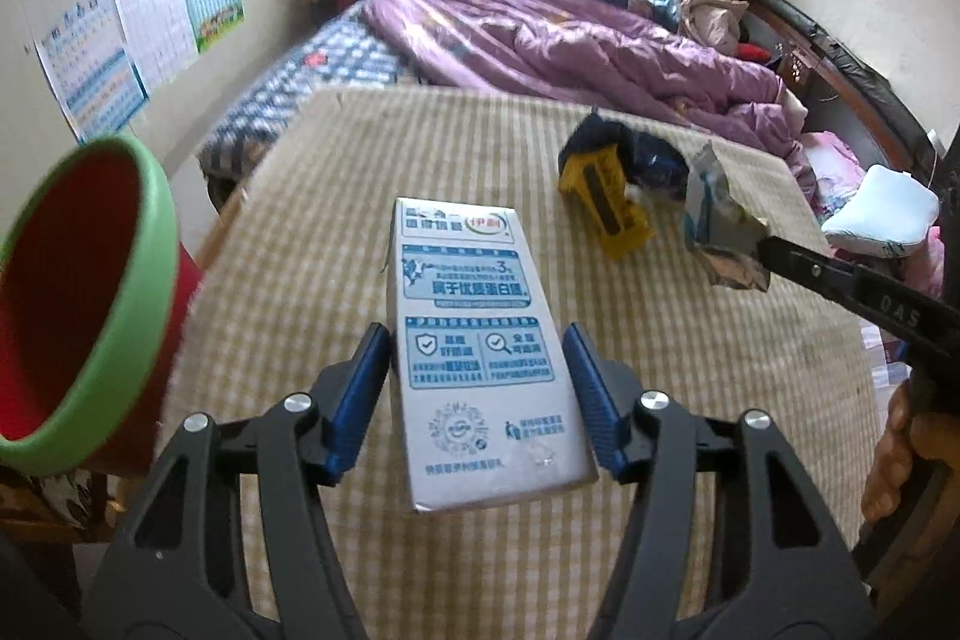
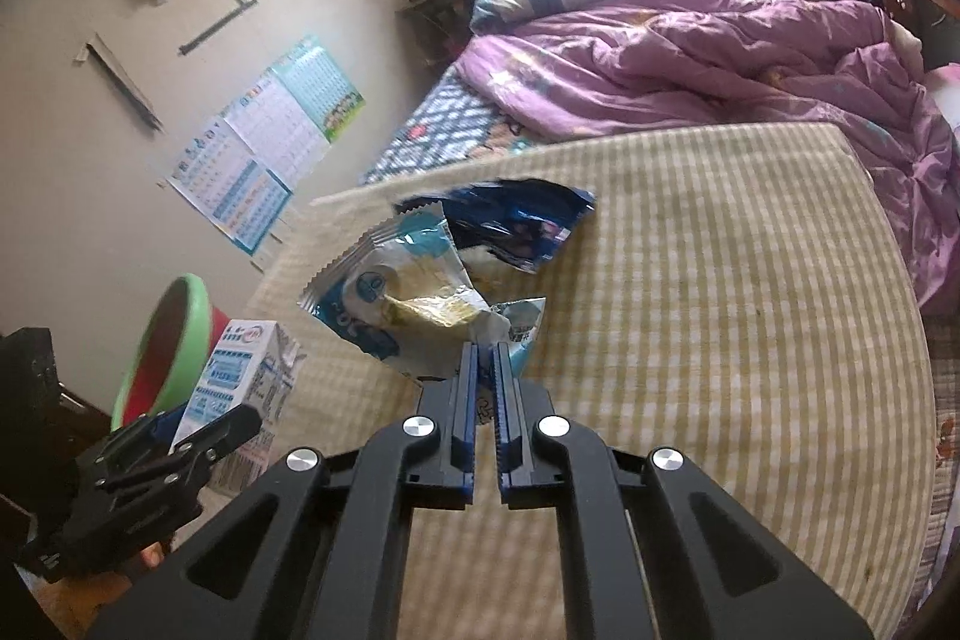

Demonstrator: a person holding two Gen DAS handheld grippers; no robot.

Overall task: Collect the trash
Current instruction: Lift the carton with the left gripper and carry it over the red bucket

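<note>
A white and blue milk carton (image 1: 474, 340) hangs a little above the checked tablecloth (image 1: 288, 250), and my left gripper (image 1: 477, 334) is shut on its sides with the blue pads. A red bin with a green rim (image 1: 144, 244) stands close on the left, its mouth facing the carton. My right gripper (image 2: 486, 349) is shut on a crumpled white and blue snack wrapper (image 2: 396, 292), held above the cloth. From the right wrist view the carton (image 2: 240, 376) and left gripper (image 2: 180, 424) show beside the bin (image 2: 192, 334).
A yellow box (image 1: 606, 196) and a dark blue wrapper (image 1: 654, 154) lie on the cloth farther back. Behind the table is a bed with a purple quilt (image 1: 540, 40). Posters (image 1: 138, 34) hang on the left wall. A hand (image 1: 900, 460) shows at the right.
</note>
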